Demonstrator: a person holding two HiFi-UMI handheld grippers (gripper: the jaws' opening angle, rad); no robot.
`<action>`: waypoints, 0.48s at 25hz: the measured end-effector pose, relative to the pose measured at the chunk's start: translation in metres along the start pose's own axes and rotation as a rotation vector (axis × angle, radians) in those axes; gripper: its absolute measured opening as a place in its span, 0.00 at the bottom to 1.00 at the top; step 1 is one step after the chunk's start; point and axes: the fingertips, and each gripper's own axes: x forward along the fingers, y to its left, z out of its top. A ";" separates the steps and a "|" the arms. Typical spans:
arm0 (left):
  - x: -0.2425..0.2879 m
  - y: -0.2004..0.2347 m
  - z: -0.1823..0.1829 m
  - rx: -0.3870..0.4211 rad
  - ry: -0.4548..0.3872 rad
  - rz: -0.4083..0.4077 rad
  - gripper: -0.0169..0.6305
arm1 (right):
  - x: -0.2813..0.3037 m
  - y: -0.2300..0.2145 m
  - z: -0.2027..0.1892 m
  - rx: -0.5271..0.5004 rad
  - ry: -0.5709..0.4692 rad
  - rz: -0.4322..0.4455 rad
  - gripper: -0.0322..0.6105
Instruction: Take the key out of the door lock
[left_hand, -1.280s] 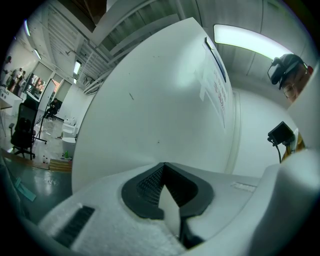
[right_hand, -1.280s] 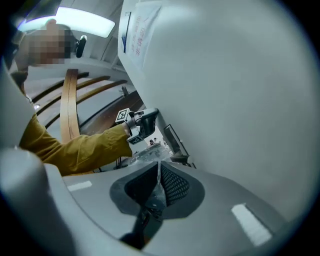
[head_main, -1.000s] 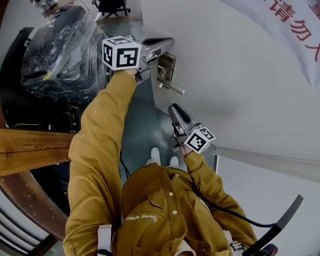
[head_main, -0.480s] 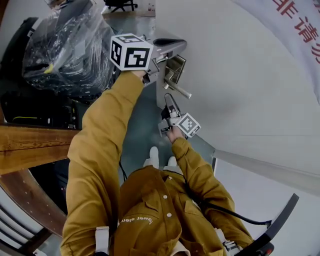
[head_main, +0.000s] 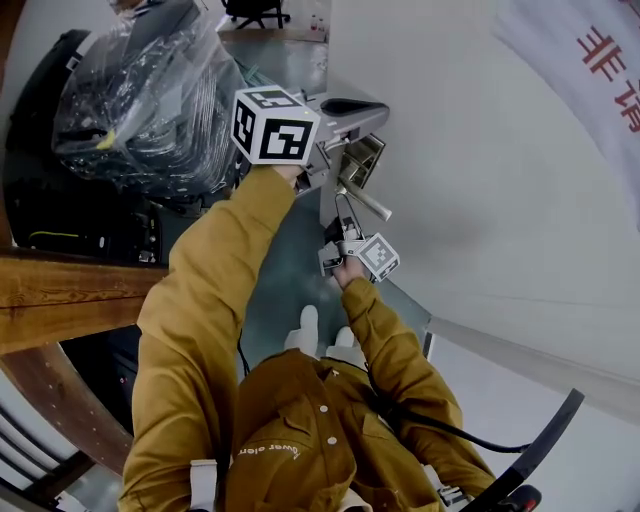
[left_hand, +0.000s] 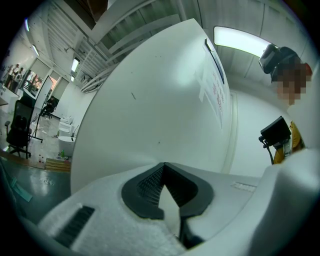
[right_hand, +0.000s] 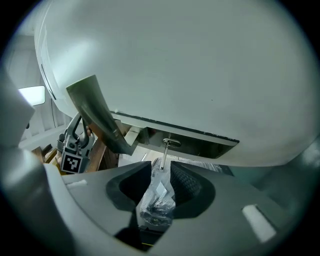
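The right gripper (head_main: 343, 204) had risen toward 12 o'clock to the door lock (head_main: 362, 160), its jaws parted around the key (right_hand: 163, 152), which sat in the lock. The left gripper (head_main: 352, 106), clenched and empty, stayed at the lock's 12 o'clock. A grasp looked imminent.

The grey-green floor (head_main: 285, 280) carries a plastic-wrapped dark bundle (head_main: 150, 100) and white shoes (head_main: 310, 330).

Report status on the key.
Left gripper shut, empty, at the door. Right gripper open, tips flanking the key. Key in the lock, not yet out. Door handle off to the side, not blocking.
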 end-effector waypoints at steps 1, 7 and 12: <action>0.000 0.000 0.000 0.000 -0.001 0.000 0.03 | 0.003 0.000 0.001 0.007 -0.001 0.005 0.21; 0.000 0.000 0.001 0.001 -0.003 -0.004 0.03 | 0.015 0.000 0.013 0.029 -0.013 0.026 0.15; -0.001 0.001 0.001 0.006 0.003 -0.004 0.03 | 0.020 0.002 0.010 0.059 0.001 0.052 0.10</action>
